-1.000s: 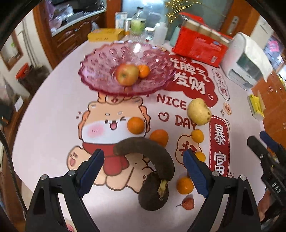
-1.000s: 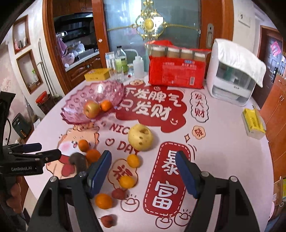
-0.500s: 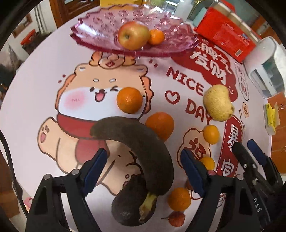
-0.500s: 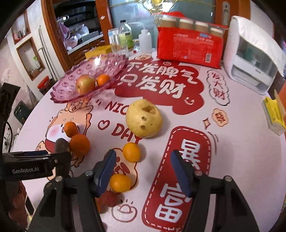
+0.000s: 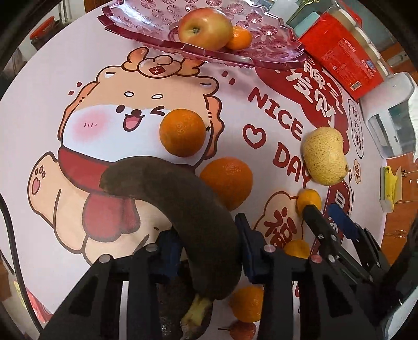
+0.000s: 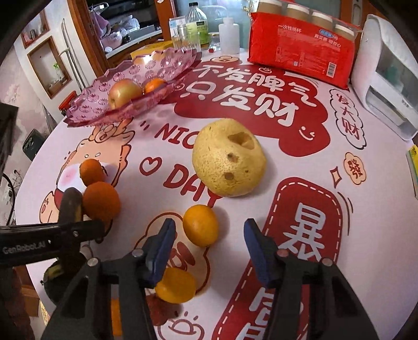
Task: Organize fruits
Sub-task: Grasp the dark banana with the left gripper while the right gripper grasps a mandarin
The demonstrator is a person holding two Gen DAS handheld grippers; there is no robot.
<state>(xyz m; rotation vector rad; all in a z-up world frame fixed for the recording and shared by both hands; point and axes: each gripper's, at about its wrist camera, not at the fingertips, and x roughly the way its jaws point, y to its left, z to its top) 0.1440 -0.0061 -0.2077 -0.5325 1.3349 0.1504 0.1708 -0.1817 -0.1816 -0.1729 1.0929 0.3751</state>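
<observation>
My left gripper (image 5: pixel 209 243) is shut on a blackened banana (image 5: pixel 180 206), its blue pads pressed on both sides; it also shows in the right wrist view (image 6: pixel 70 206). A second dark fruit lies under it. My right gripper (image 6: pixel 209 243) is open, its pads either side of a small orange (image 6: pixel 200 225), not touching. A pink glass bowl (image 5: pixel 263 39) holds an apple (image 5: pixel 205 24) and an orange (image 5: pixel 239 38). Loose on the table are two oranges (image 5: pixel 183 132) (image 5: pixel 227 183) and a yellow pear (image 6: pixel 228 157).
More small oranges (image 6: pixel 175 285) and a red lychee (image 5: pixel 240 330) lie near the front edge. A red pack of cups (image 6: pixel 300 44), a white appliance (image 6: pixel 386 70) and bottles (image 6: pixel 197 26) stand at the back. A yellow box (image 5: pixel 389 188) lies at the right.
My left gripper has dropped over the banana and closed on it. My right gripper has moved forward and down around the small orange, and has narrowed a little.
</observation>
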